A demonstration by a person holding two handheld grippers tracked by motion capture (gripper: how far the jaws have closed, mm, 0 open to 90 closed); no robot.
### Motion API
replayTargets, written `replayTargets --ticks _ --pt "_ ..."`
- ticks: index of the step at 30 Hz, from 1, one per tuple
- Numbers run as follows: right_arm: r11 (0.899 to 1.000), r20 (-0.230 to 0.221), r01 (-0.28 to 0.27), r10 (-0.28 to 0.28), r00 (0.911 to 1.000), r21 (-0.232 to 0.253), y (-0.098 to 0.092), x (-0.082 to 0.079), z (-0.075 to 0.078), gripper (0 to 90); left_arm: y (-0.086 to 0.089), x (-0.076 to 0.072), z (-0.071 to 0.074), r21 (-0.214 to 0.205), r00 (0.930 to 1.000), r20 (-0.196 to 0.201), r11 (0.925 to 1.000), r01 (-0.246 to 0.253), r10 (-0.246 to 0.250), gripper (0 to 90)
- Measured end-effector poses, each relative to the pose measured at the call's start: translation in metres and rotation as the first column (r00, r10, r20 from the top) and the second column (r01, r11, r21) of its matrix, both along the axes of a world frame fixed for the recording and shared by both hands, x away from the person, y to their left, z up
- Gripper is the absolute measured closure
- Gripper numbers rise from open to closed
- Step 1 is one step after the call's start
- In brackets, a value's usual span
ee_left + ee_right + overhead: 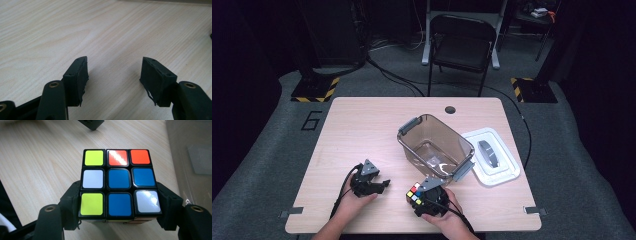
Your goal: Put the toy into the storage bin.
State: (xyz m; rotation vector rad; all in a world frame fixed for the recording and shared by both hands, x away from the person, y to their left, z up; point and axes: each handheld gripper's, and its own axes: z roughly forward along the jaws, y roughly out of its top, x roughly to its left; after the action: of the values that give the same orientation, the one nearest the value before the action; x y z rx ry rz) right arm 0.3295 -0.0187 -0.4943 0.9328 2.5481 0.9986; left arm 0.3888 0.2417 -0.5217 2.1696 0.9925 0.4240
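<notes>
1. Cube (119,183): clamped between jaws of right gripper (428,196), at table's (362,125) near edge, just beside bin (435,146).
2. Left gripper (113,76): jaws apart, nothing between.
3. Bin: unfilled; lid (492,156) off, beside it.
4. Outstanding, likely: cube into bin, lid on.

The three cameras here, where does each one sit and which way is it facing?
High view: above the person's side, looking forward and down on the table, the brown bin and its lid; both forearms and hands enter from the bottom.
Left gripper view: rides the left gripper, looking along its parted jaws at bare tabletop.
Right gripper view: rides the right gripper, looking along its jaws clamping the puzzle cube.
Shared: the high view and the right gripper view both show cube and bin.
</notes>
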Motion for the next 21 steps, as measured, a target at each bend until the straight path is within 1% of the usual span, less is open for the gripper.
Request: replayTargets --ticks 3,8,9,10,16,17,18,21 --pt "1.0 -0.006 0.001 -0.001 1.0 0.003 0.0 -0.002 0.002 33.7 0.0 0.0 0.0 -0.008 1.0 -0.006 1.0 -0.003 0.003 38.9" --pt "1.0 0.01 -0.022 0.022 0.9997 0.001 0.001 -0.006 0.007 33.7 0.0 0.0 0.0 0.001 0.9999 -0.009 1.0 0.005 -0.005 38.9" --pt "1.0 0.006 -0.02 0.02 0.9998 0.0 0.001 -0.006 0.008 33.7 0.0 0.0 0.0 -0.002 0.9999 -0.011 1.0 0.003 -0.003 38.9" --pt "1.0 0.003 -0.021 0.021 0.9998 0.005 0.002 -0.007 0.009 33.7 -0.001 0.0 0.0 -0.011 1.0 -0.004 0.9999 -0.005 0.005 38.9" --pt "0.999 0.005 -0.04 0.04 0.9992 0.007 0.0 -0.01 0.018 33.7 0.0 0.0 0.0 -0.002 1.0 -0.001 1.0 -0.001 0.001 38.8" --pt "0.999 -0.001 -0.044 0.044 0.999 0.006 -0.001 -0.011 0.02 33.7 0.0 0.0 0.0 -0.002 1.0 0.0 1.0 -0.001 0.001 38.8" --pt "0.999 0.007 -0.05 0.05 0.9987 0.007 -0.001 -0.011 0.021 33.7 0.0 0.0 0.0 -0.002 1.0 -0.001 1.0 -0.001 0.001 38.8" --pt "0.999 -0.002 -0.054 0.054 0.9986 0.007 -0.003 -0.012 0.025 33.7 0.0 0.0 0.0 -0.002 1.0 0.0 1.0 -0.002 0.002 38.8"
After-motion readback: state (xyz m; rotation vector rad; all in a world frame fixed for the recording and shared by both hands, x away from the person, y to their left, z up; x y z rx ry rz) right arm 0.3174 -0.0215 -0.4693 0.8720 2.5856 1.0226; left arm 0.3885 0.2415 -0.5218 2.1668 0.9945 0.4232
